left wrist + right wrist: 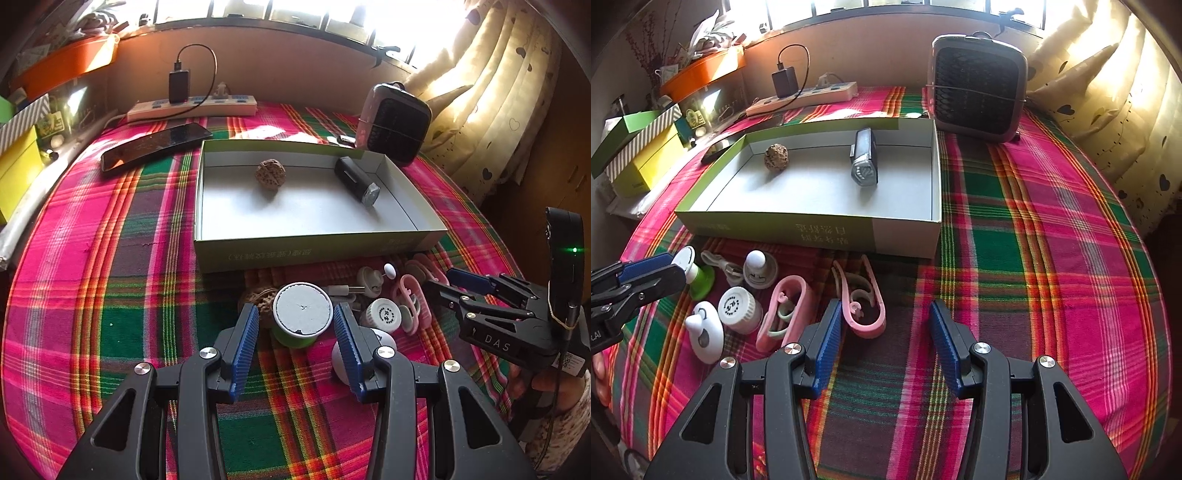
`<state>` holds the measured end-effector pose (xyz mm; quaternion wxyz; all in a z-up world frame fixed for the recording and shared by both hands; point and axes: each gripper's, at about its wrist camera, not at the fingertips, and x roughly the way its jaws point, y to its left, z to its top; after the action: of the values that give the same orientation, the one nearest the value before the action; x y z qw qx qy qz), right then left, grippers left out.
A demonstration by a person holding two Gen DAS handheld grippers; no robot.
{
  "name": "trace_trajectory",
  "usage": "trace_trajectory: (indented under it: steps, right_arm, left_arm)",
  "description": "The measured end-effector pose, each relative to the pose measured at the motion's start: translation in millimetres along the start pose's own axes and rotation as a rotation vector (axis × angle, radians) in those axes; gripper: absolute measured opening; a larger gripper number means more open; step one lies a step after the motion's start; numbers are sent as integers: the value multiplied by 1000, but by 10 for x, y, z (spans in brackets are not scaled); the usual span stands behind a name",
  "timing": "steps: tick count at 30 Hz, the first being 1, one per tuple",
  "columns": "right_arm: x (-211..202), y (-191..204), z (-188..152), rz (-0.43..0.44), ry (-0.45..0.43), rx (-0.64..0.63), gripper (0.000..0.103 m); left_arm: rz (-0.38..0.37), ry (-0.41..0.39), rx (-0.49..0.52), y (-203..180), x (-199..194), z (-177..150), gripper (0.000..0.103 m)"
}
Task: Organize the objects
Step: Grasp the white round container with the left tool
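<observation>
left gripper [295, 325] jaws apart, spool [303, 314] upright between, untouched | right gripper [882, 339] jaws apart, empty, farther | box [317, 251] beyond

Both wrist views look down toward the box [317, 247].

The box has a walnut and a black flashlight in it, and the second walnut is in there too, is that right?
Not quite. The box holds one walnut and the flashlight, but the second walnut lies outside on the cloth, beside the green spool. The left wrist view shows it.
</observation>
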<state>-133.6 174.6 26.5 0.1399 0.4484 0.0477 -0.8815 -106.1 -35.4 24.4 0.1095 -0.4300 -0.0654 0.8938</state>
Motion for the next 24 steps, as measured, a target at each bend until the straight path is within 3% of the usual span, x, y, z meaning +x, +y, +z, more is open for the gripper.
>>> trace_trajectory:
  steps: [13,21,24]
  right_arm:
    - [42,35,39,-13,-9,-30,49]
    - [31,21,30,-6,-16,-26,48]
    - [21,12,28,-4,-20,-20,43]
  left_arm:
    - [105,-11,5,-37,71,74,41]
    - [114,-10,3,-40,70,62,41]
    - [106,-12,1,-36,56,49,37]
